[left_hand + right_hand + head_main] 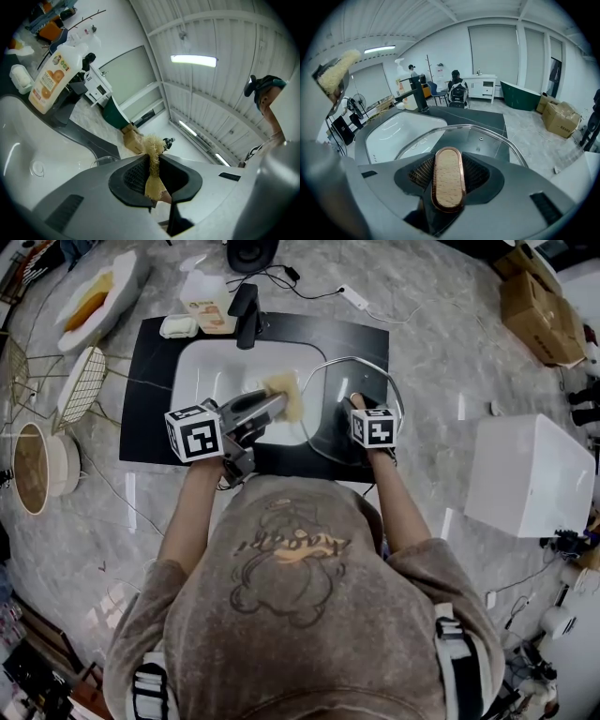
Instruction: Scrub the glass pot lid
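Black counter (150, 381) with a white sink (216, 371) sat on a grey marbled floor, with a soap bottle (208, 301) and tap (247, 310) at the far edge. Right gripper (359, 407) was clamped on the wooden handle (448, 183) of the glass lid (323, 418), over the sink's right side. Left gripper (272, 407) was pinched on a yellow scrubber (284, 395) at the lid's left edge.

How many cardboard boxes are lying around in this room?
2, side by side at the right of the right gripper view: the larger box nearer, the smaller box behind it. More may be hidden out of view.
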A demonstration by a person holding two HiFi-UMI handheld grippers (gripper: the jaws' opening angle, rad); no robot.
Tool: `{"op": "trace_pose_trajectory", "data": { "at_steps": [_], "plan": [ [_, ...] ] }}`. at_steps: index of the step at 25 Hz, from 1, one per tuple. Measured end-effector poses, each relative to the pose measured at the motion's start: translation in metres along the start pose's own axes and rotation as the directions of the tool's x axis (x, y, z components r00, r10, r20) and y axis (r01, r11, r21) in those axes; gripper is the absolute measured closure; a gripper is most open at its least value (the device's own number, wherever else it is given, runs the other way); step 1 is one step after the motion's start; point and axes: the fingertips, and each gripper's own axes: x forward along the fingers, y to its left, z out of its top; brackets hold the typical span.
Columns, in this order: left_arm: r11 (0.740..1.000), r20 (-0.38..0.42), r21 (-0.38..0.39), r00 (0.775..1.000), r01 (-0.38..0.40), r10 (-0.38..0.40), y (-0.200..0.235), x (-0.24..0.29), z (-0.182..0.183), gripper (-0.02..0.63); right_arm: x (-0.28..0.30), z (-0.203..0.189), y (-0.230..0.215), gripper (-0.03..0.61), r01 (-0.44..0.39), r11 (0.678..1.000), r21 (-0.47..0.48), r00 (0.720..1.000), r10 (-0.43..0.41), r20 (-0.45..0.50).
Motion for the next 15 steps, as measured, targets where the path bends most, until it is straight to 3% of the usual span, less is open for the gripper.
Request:
{"op": "trace_pose_trajectory", "data": {
  "at_steps": [8, 15],
  "plan": [
    [0.999, -0.039, 0.042, 0.999, 0.011, -0.009, 0.001, 0.018, 0.000, 0.551, -0.038, 0.043, -0.001, 0.376, -0.012, 1.000, 0.003, 0.991, 0.012, 0.136],
    [0.994, -0.120, 0.086, 0.992, 0.061, -0.050, -0.010, 0.048, -0.009, 0.551, -0.097, 0.058, -0.004, 0.377, -0.014, 0.999, 0.033, 0.968, 0.005, 0.252]
  ]
}}
